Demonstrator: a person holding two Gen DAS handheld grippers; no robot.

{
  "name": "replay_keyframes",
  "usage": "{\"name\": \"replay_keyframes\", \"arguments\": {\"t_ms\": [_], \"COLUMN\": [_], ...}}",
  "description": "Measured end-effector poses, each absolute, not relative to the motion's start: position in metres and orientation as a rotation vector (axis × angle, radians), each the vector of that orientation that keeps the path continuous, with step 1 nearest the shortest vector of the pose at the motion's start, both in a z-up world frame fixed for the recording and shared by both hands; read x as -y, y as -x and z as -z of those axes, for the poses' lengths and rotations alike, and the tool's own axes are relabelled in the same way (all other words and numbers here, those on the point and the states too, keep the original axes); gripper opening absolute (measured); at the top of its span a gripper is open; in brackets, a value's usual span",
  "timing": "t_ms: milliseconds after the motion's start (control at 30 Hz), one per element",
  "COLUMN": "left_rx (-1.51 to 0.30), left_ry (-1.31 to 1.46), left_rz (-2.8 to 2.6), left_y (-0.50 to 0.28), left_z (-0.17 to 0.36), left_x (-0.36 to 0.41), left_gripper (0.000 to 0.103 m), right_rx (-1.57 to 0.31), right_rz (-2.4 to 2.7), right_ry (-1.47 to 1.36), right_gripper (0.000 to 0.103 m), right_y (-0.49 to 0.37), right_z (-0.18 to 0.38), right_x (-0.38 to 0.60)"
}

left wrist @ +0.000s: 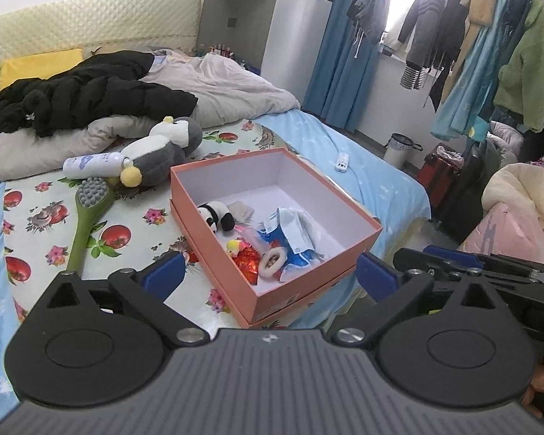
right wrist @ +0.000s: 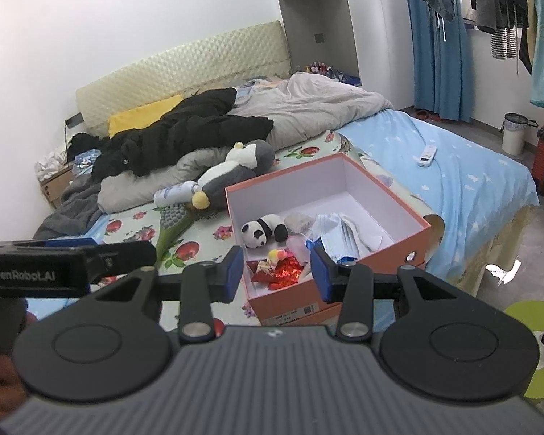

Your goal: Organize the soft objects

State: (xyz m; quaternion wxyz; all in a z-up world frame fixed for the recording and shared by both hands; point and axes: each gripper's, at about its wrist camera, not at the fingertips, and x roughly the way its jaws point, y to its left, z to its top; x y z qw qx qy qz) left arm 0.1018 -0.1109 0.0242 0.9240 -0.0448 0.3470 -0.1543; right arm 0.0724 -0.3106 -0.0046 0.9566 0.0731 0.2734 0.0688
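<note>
Open orange box [left wrist: 283, 282] on the bed holds a toy panda [left wrist: 215, 215] lying beside masks [left wrist: 293, 235]; grey penguin [left wrist: 163, 156] lies behind it.

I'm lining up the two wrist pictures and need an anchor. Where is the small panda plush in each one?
Left wrist view: the panda plush lies in the orange box, in its left part, just left of picture centre.
Right wrist view: the panda plush lies in the box's left part, at picture centre, above the right gripper.
Shared landmark: the grey penguin plush behind the box.
</note>
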Motion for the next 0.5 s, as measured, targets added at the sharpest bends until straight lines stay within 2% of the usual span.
{"name": "replay_keyframes", "arguments": {"t_ms": [500], "left_rx": [-0.763], "left_ry": [0.091], "left_rz": [0.262], "left_y": [-0.104], "left_z": [-0.009], "left_x": [0.104], "left_gripper": [0.103], "right_rx": [-0.579], "right_rz": [-0.098], "right_ry": [-0.154], "right_gripper": [0.044], "right_y": [-0.074], "right_z": [0.020], "right_x": [0.312]}}
